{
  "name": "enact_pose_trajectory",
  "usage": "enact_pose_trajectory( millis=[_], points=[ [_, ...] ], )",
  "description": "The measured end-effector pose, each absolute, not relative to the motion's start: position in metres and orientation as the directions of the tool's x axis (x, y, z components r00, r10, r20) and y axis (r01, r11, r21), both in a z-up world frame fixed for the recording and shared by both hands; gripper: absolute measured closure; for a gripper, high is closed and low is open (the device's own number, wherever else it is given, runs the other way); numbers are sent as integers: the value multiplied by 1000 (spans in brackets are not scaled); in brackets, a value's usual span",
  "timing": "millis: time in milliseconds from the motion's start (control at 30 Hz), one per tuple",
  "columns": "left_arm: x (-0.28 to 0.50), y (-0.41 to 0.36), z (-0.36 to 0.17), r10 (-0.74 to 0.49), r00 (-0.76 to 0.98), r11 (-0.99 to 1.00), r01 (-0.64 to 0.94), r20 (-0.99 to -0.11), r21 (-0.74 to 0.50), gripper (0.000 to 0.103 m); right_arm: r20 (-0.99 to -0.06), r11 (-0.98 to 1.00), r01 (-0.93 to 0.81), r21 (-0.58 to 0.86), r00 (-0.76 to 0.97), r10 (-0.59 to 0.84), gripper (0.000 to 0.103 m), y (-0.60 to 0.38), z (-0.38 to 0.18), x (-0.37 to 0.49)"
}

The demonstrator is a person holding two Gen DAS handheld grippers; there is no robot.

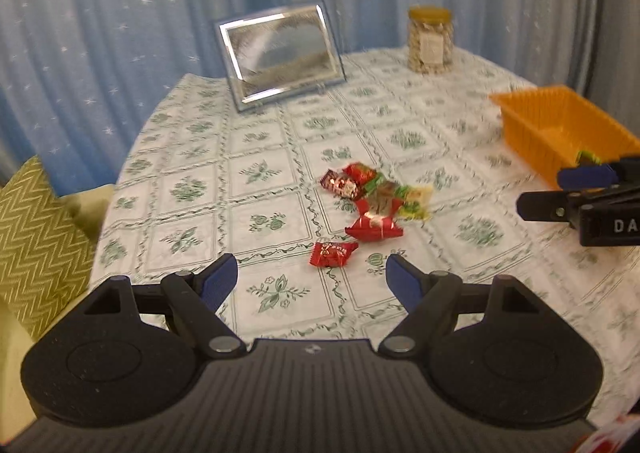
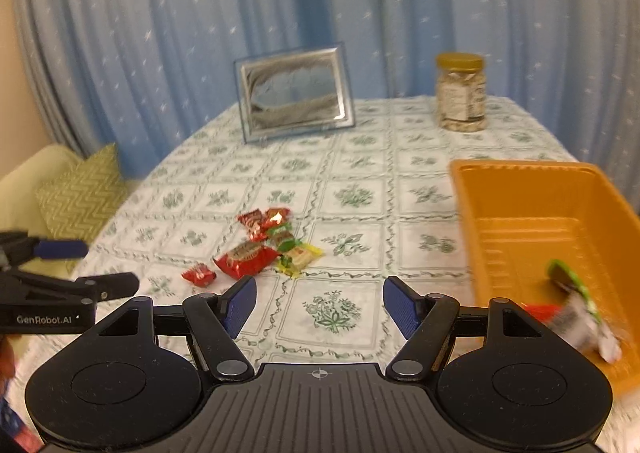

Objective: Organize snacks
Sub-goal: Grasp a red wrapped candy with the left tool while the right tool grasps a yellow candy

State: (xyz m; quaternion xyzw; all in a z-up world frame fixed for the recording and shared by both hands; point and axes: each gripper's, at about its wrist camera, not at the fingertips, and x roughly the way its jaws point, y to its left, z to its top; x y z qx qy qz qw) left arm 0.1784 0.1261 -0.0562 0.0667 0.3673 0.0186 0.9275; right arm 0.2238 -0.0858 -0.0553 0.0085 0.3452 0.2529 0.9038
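The orange tray [image 2: 520,213] runs off the right edge in both views, and the snacks inside it [image 2: 576,305] are too blurry to name. The words on the jar [image 2: 460,93] label are too small to read. The cushion [image 1: 36,237] is cut off at the left edge.

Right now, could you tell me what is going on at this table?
A person holds two grippers, sorting snacks into the orange tray. The left gripper and right gripper are both open and empty above the tablecloth. A pile of wrapped candies waits mid-table; a few wrappers already lie in the tray.
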Motion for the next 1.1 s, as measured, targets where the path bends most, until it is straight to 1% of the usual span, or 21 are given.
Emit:
enact_pose_trajectory(
  millis=[100,167,300,333,367,433,533,700,767,833,1000,1100],
  points=[
    [198,131,-73,45,718,991,57,-694,123,26,-638,865,-463,193,611,470,32,-78,-71,240],
    [212,133,-85,31,700,989,81,-713,123,33,-646,862,-468,196,599,472,33,-72,-80,249],
    [235,138,-109,-12,660,990,112,-751,83,38,-656,857,-477,193,587,475,39,-60,-94,265],
    [239,139,-114,-20,653,990,117,-757,75,41,-655,855,-483,188,587,476,40,-57,-96,268],
    [242,140,-117,-27,650,991,120,-760,67,45,-655,854,-488,182,588,475,41,-55,-99,271],
    [247,143,-121,-46,647,992,122,-761,43,50,-661,853,-492,174,584,472,42,-51,-104,276],
    [251,145,-123,-66,649,991,132,-758,27,54,-671,855,-491,168,579,464,42,-48,-110,281],
    [254,148,-122,-79,648,992,129,-758,7,68,-679,848,-504,162,567,466,42,-41,-119,288],
    [254,148,-120,-75,643,992,125,-762,8,78,-676,844,-513,158,567,471,42,-38,-121,290],
    [254,148,-118,-75,641,993,121,-764,4,82,-673,839,-522,154,566,476,42,-35,-123,293],
    [256,152,-111,-42,658,997,77,-752,12,82,-671,828,-546,128,567,478,42,-23,-127,297],
    [256,155,-105,-38,673,998,59,-739,2,82,-663,819,-569,78,584,469,42,-15,-130,297]
  ],
)
